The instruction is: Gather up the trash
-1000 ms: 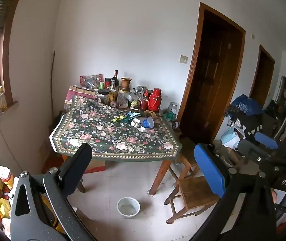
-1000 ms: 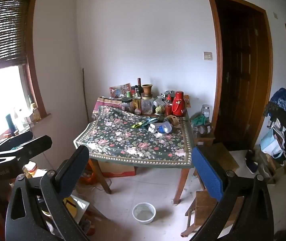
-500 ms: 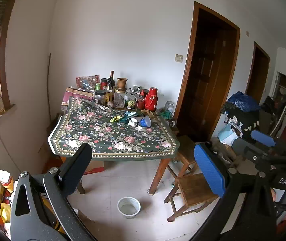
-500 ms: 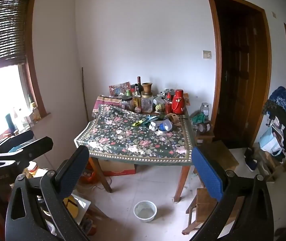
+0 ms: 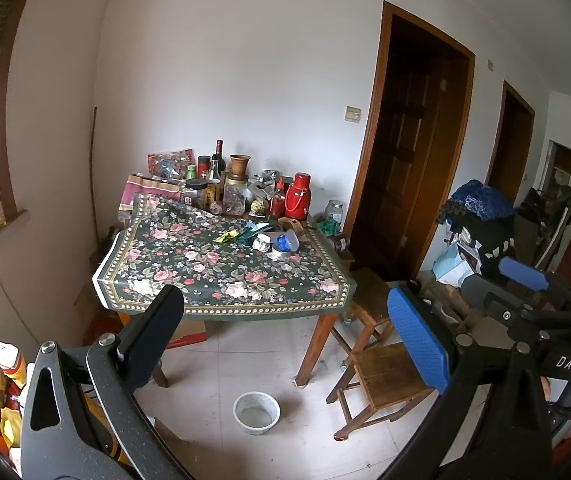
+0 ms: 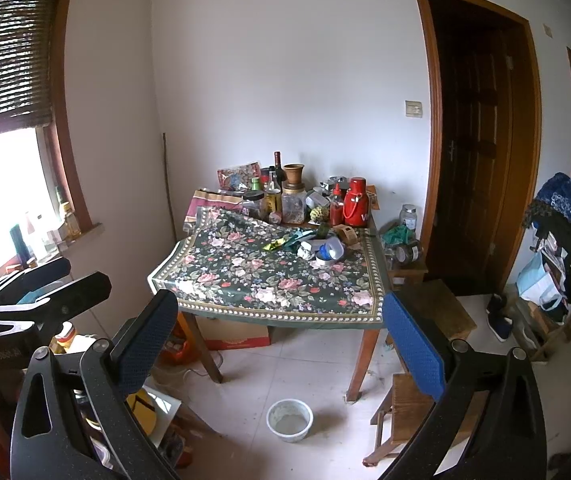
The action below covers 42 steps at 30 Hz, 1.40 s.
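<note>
Left hand-held gripper (image 5: pixel 285 328): hanging spread wide, empty, aiming at the surface (image 5: pixel 189 276) from afar.
Right hand-held gripper (image 6: pixel 281 324): likewise gaping, carrying nothing.
Trash (image 5: pixel 263 238): lying mid-frame on the surface, awaiting collection.
Bowl (image 5: pixel 256 413): sitting on floor, lower centre.

We saw white walls (image 6: pixel 285 60), a pale tiled floor (image 6: pixel 305 364) and two dark wooden doors (image 6: pixel 477 140). Bright light came through the window (image 6: pixel 1 188). A desk (image 6: pixel 269 272) wore a flowery cloth.
</note>
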Each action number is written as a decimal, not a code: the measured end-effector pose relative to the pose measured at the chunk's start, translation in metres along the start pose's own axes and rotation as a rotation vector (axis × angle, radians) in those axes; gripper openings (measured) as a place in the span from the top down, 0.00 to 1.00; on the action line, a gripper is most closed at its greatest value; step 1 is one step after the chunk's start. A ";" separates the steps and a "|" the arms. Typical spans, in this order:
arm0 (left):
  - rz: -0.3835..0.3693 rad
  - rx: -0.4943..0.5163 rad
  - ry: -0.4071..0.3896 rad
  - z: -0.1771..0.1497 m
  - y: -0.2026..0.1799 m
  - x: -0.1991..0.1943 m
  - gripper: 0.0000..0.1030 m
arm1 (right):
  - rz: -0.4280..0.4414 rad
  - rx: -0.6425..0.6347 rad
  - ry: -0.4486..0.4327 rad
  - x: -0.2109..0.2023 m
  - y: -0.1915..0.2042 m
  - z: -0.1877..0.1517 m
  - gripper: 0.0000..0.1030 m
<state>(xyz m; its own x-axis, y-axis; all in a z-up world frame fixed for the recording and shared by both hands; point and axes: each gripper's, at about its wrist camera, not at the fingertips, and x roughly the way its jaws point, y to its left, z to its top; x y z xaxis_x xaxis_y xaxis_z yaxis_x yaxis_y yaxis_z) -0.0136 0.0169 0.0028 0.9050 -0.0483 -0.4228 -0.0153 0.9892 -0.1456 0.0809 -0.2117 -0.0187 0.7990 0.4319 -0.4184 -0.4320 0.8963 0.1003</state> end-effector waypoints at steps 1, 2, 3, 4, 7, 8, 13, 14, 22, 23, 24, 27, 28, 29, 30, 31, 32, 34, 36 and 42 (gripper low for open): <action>-0.001 0.001 0.000 0.000 0.001 0.000 0.01 | 0.001 0.001 0.000 0.000 0.001 0.000 0.01; -0.001 0.000 -0.001 0.000 -0.001 0.000 0.01 | 0.000 0.000 0.000 0.000 0.001 0.000 0.01; -0.001 0.001 0.000 0.000 0.000 0.000 0.01 | 0.000 -0.001 -0.001 0.000 0.001 0.000 0.01; 0.000 0.002 -0.001 -0.001 -0.001 0.000 0.01 | 0.000 -0.001 0.000 0.000 0.001 0.000 0.01; 0.000 0.003 -0.002 0.000 0.001 0.000 0.01 | -0.003 -0.002 0.002 0.000 0.001 -0.001 0.01; 0.000 0.004 -0.002 0.000 0.000 0.001 0.01 | -0.002 0.000 0.001 0.000 0.001 -0.001 0.01; -0.001 0.004 0.000 0.000 0.000 0.000 0.01 | -0.003 0.001 0.002 0.000 0.002 -0.004 0.01; 0.000 0.006 -0.001 -0.001 -0.001 0.000 0.01 | -0.002 0.001 0.002 0.000 0.001 -0.004 0.01; -0.001 0.007 0.000 -0.001 -0.001 0.000 0.01 | -0.002 0.002 0.004 0.000 0.002 -0.003 0.01; -0.003 0.010 0.000 -0.002 -0.002 0.002 0.01 | -0.001 0.002 0.004 0.000 0.002 -0.003 0.01; -0.002 0.011 0.000 -0.002 -0.002 0.001 0.01 | -0.001 0.002 0.004 0.000 0.002 -0.004 0.01; -0.004 0.010 0.000 -0.001 -0.002 0.002 0.01 | -0.003 0.001 0.005 0.000 0.003 -0.004 0.01; -0.005 0.009 0.000 -0.001 -0.002 0.001 0.01 | -0.003 0.001 0.005 0.000 0.003 -0.004 0.01; -0.002 0.009 -0.001 -0.002 -0.003 0.001 0.01 | -0.002 0.002 0.005 0.000 0.003 -0.003 0.01; -0.002 0.009 -0.001 -0.002 -0.003 0.001 0.01 | -0.002 0.002 0.005 0.001 0.003 -0.003 0.01; -0.001 0.009 -0.001 -0.002 -0.004 0.001 0.01 | -0.002 0.002 0.006 0.000 0.003 -0.004 0.01; -0.002 0.009 -0.001 -0.002 -0.004 0.001 0.01 | -0.002 0.001 0.005 0.001 0.003 -0.003 0.01; -0.003 0.009 -0.002 -0.002 -0.004 0.001 0.01 | -0.003 0.001 0.005 0.000 0.004 -0.003 0.01; -0.001 0.010 -0.002 -0.002 -0.005 0.001 0.01 | -0.005 0.000 0.005 0.001 0.004 -0.003 0.01; -0.014 0.017 0.002 -0.001 -0.002 0.001 0.01 | -0.016 0.001 0.011 0.001 0.007 -0.007 0.01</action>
<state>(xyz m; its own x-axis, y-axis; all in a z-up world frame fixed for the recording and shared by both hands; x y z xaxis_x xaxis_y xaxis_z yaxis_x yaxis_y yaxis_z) -0.0127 0.0151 0.0020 0.9040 -0.0622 -0.4230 0.0043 0.9906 -0.1366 0.0757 -0.2054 -0.0249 0.8012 0.4160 -0.4301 -0.4182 0.9034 0.0946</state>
